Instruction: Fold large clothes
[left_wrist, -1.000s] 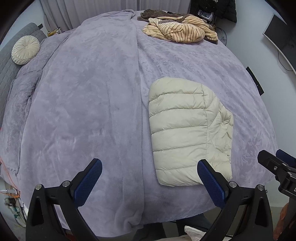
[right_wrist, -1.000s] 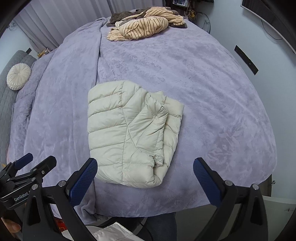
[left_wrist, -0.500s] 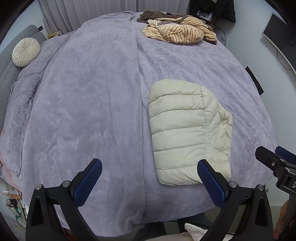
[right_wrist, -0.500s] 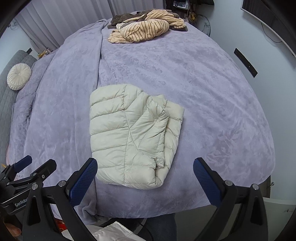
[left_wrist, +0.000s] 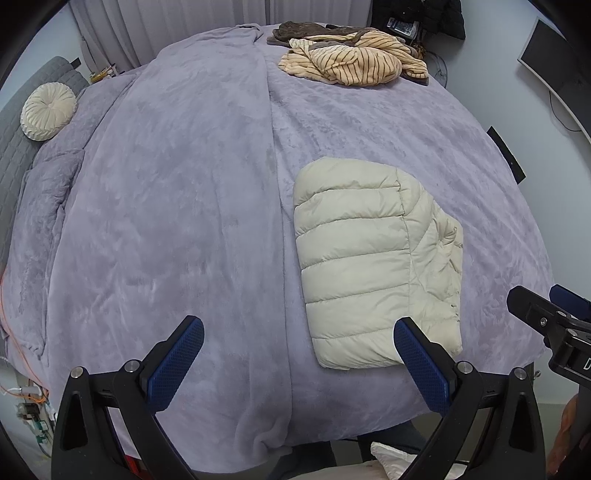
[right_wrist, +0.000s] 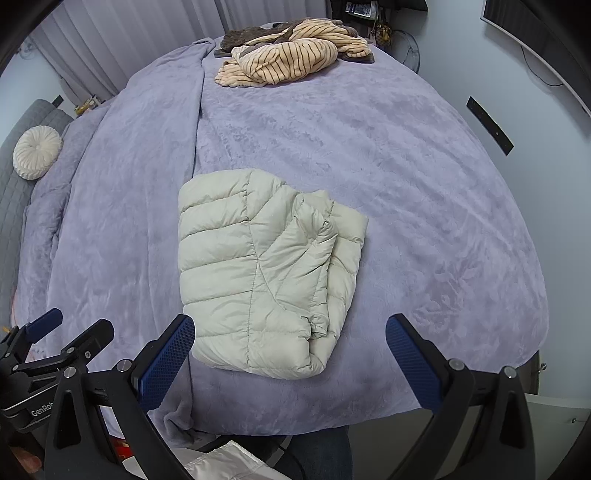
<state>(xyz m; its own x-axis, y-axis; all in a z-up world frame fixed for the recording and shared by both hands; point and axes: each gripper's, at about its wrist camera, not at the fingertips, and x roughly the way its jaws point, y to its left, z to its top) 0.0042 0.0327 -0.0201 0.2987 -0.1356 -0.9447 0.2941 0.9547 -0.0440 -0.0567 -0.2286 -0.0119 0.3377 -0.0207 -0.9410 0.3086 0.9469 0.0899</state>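
Cream quilted puffer jacket (right_wrist: 266, 273), folded into a compact block at centre frame on the lilac plush bed (right_wrist: 406, 184), looks finished, so both the left gripper (left_wrist: 295, 365) and right gripper (right_wrist: 290, 363), spread wide and empty, should lift clear without snagging its near edge.

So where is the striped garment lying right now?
The striped garment lies crumpled at the far end of the purple bedspread, top centre in both wrist views, well beyond the folded cream puffer jacket.
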